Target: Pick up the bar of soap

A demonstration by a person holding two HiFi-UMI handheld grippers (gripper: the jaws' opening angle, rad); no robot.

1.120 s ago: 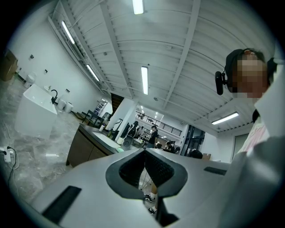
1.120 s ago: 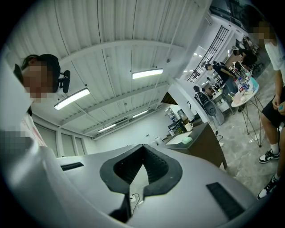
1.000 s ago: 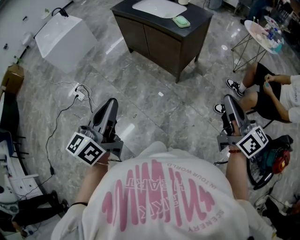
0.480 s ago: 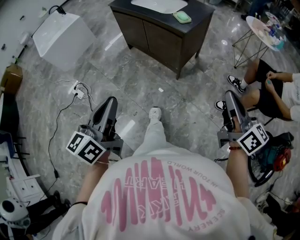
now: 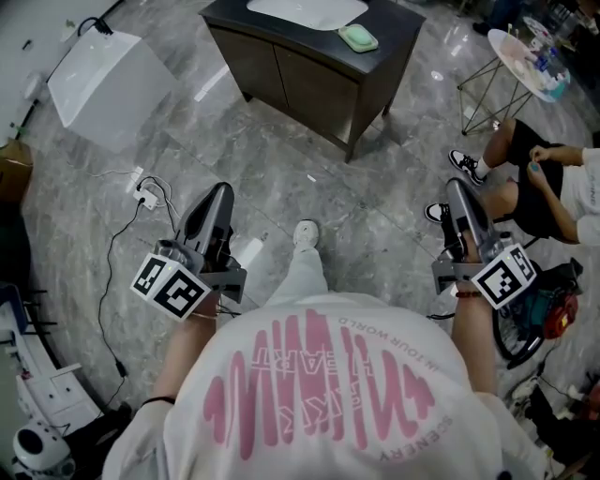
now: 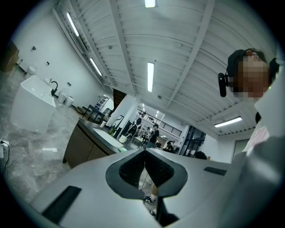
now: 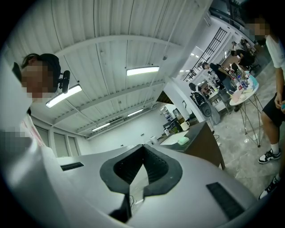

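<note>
A pale green bar of soap (image 5: pixel 358 37) lies on the dark cabinet (image 5: pixel 309 80) top, at the right of a white basin (image 5: pixel 305 9), far ahead of me. It also shows small in the right gripper view as the soap (image 7: pixel 183 140). My left gripper (image 5: pixel 219 197) is held at waist height over the floor, jaws shut with nothing in them. My right gripper (image 5: pixel 457 190) is at the right, also shut and empty. Both are well short of the cabinet. In the left gripper view the left gripper (image 6: pixel 144 153) points up toward the ceiling, and the right gripper (image 7: pixel 142 148) does likewise.
A white box-shaped unit (image 5: pixel 103 80) stands at the left with a cable and plug strip (image 5: pixel 145 195) on the marble floor. A person (image 5: pixel 553 187) sits at the right beside a small round table (image 5: pixel 534 61). My foot (image 5: pixel 306 232) is forward.
I have stepped forward: the cabinet and soap have come nearer, and a foot has appeared ahead of me. Both grippers stay shut and held at the same height.
</note>
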